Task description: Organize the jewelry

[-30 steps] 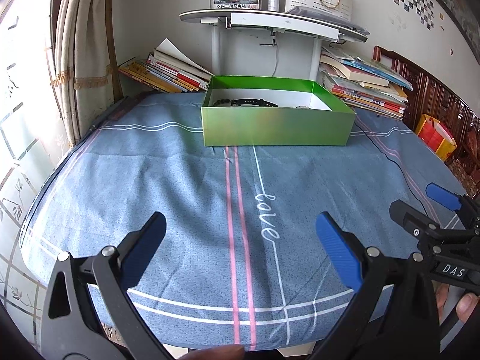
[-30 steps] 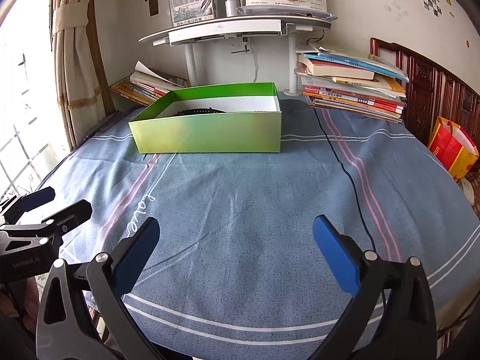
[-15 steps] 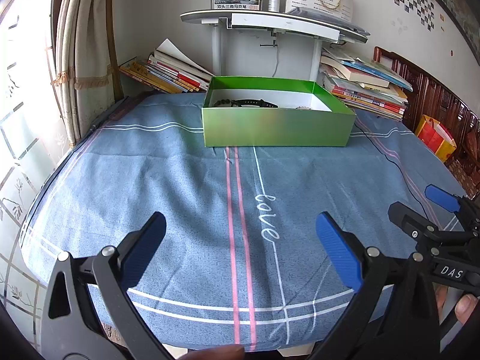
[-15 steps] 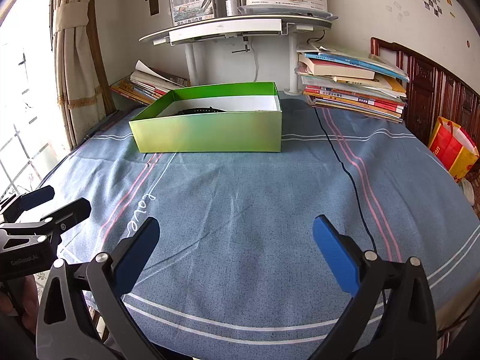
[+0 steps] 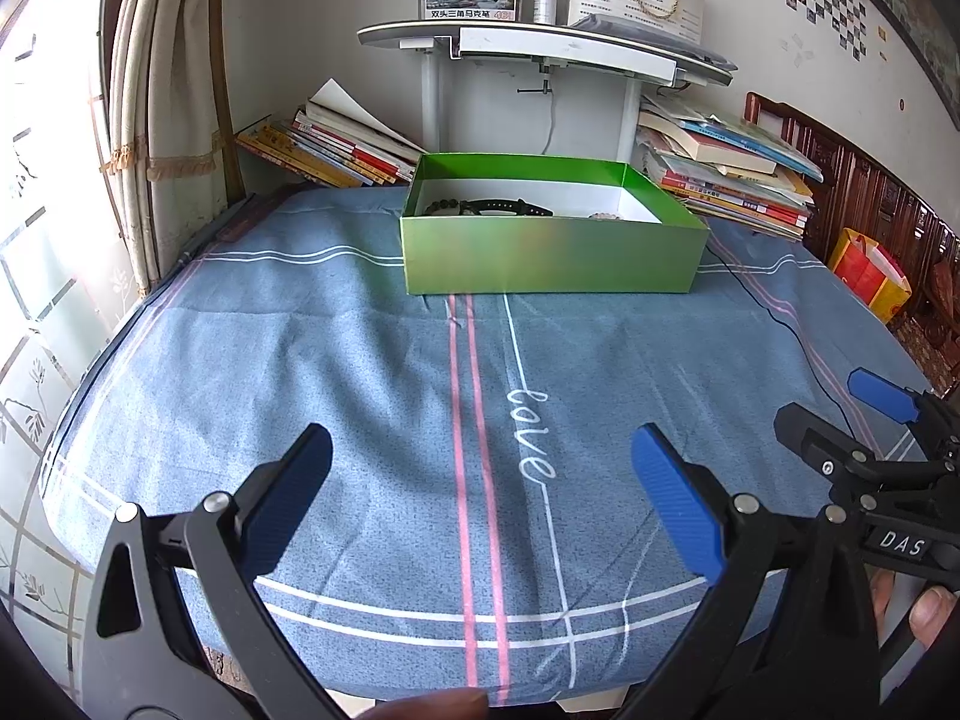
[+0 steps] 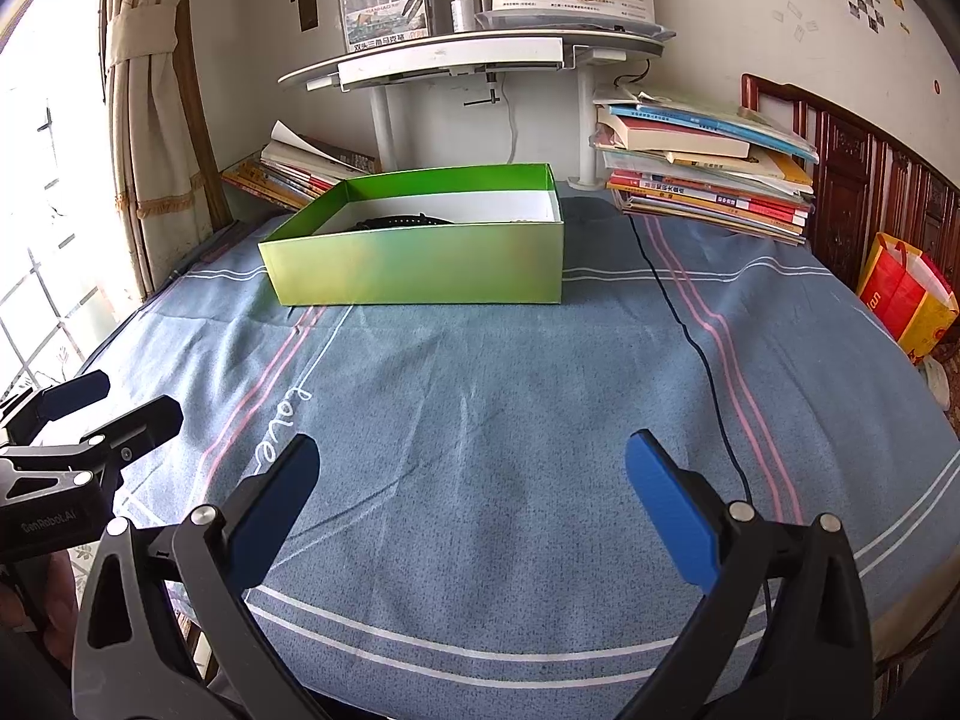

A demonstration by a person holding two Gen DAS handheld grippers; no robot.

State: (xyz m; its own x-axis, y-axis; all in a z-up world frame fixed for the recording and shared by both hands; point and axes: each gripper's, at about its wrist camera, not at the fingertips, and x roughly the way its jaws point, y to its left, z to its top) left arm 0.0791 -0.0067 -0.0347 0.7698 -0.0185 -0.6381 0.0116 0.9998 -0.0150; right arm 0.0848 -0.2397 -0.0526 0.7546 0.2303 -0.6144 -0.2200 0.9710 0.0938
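Two views, and we take the left wrist one first. Our left tool (image 5: 480,504) hangs with its blue pads spread wide and nothing between them, low over the blue striped cloth (image 5: 360,372) covering the table. At 12 o'clock, well apart from us, sits the green box (image 5: 552,258). Its near wall hides most of the white floor, so we only glimpse the contents: a black strap (image 5: 510,207) lying flat, a string of dark beads (image 5: 441,207) just to its 9 o'clock, and a pale beaded piece (image 5: 603,216) toward 3 o'clock, too small to make out. At 3 o'clock the right tool (image 5: 840,426) enters, cut off by the frame edge.

From the right wrist view, our right tool (image 6: 471,501) is likewise released and empty over the cloth. The box (image 6: 420,267) stands toward 11 o'clock, showing one corner; only the strap (image 6: 399,220) peeks above its wall, the beads hidden. A thin black cable (image 6: 690,336) runs across the cloth at 1 o'clock. At 9 o'clock the left tool (image 6: 96,408) is partly cropped.
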